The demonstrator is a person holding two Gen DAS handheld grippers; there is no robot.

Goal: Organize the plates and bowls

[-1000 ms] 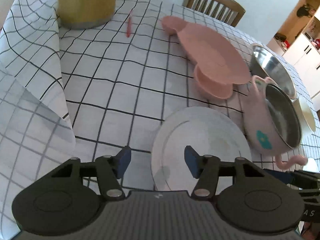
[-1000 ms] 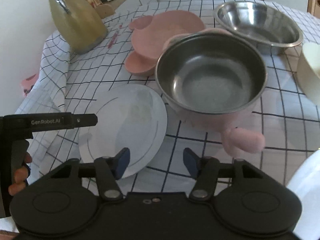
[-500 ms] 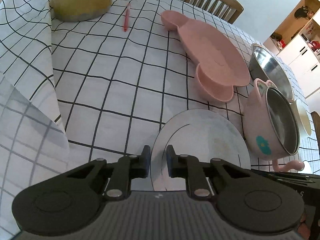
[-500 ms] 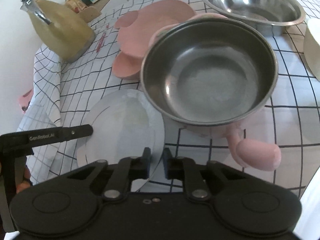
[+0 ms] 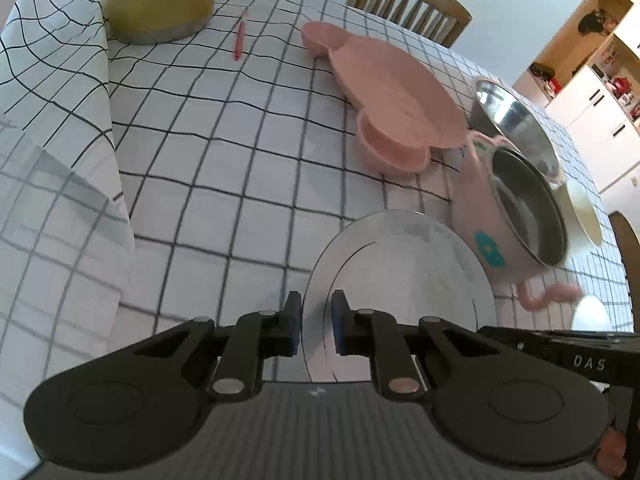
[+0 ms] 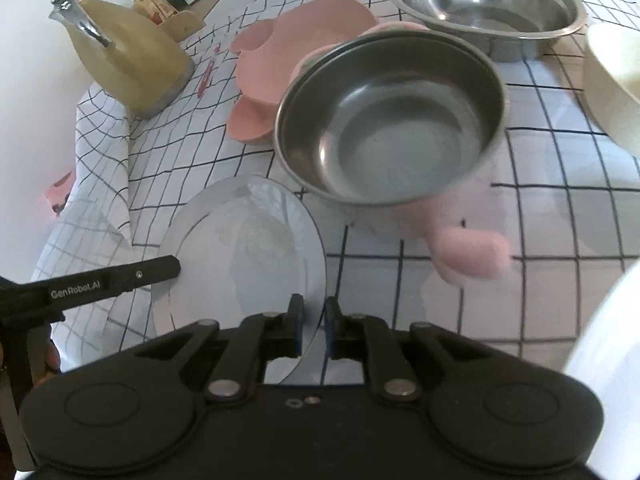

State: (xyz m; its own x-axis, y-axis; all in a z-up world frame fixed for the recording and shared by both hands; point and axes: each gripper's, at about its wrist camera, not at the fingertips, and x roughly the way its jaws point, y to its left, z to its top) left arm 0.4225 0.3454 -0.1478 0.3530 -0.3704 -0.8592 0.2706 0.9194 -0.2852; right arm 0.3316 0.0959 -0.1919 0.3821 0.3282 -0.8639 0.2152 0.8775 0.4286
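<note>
A white plate (image 5: 404,276) lies near the table's front edge; it also shows in the right wrist view (image 6: 244,248). My left gripper (image 5: 316,322) is shut on the plate's near-left rim. My right gripper (image 6: 312,330) is shut on the plate's near-right rim. Beyond the plate, a pink bowl with a steel liner (image 6: 392,120) stands tilted and blurred in the left wrist view (image 5: 520,216). A pink divided plate (image 5: 396,88) lies behind. A large steel bowl (image 6: 488,4) is at the back right.
A yellow jug (image 6: 128,60) stands at the back left, a red pen (image 5: 240,36) beside it. A cream bowl (image 6: 612,80) is at the right edge. The checked tablecloth (image 5: 224,160) bunches up at the left. A wooden chair (image 5: 408,0) stands behind the table.
Both grippers went from open to shut on the white plate's rim. The plate's near edge now sits between the pads. The pink bowl appears shifted and blurred.
</note>
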